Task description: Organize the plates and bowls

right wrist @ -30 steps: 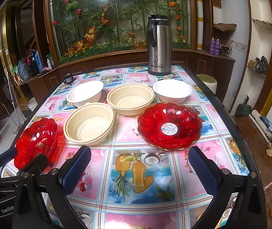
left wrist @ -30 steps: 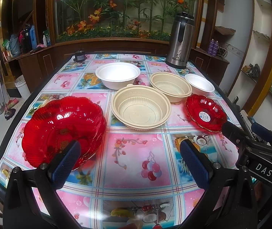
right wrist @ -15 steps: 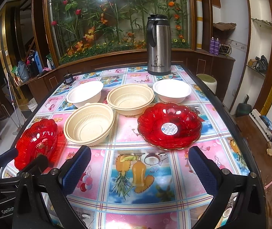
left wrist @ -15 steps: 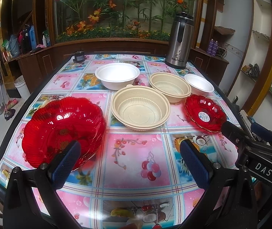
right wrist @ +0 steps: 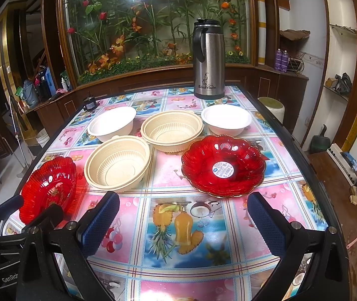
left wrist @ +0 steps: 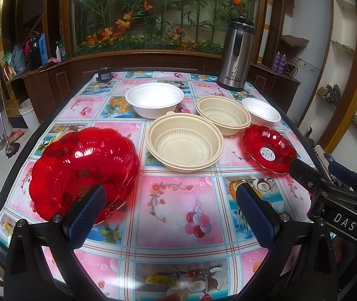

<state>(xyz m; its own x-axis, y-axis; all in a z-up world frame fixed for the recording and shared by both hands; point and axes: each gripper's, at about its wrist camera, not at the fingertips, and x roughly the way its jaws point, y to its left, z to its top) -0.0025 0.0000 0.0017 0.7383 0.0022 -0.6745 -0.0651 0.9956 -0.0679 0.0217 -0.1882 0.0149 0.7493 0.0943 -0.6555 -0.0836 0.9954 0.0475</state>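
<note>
Two red scalloped plates lie on the table: the left one point(left wrist: 83, 168) point(right wrist: 49, 188) and the right one with a sticker point(left wrist: 268, 149) point(right wrist: 223, 166). Between them stand two beige ribbed bowls, the near one point(left wrist: 184, 143) point(right wrist: 118, 163) and the far one point(left wrist: 223, 115) point(right wrist: 172, 130). Behind are a large white bowl point(left wrist: 154, 99) point(right wrist: 112, 123) and a small white bowl point(left wrist: 261, 111) point(right wrist: 226, 119). My left gripper point(left wrist: 170, 213) is open and empty near the front edge, just right of the left red plate. My right gripper point(right wrist: 183, 225) is open and empty in front of the stickered plate.
A steel thermos jug point(left wrist: 236, 55) point(right wrist: 208, 60) stands at the table's far right. A small dark object point(left wrist: 104, 75) sits at the far left corner. The tablecloth point(left wrist: 178, 200) has a pink fruit pattern. A wooden floor and shelves lie right of the table.
</note>
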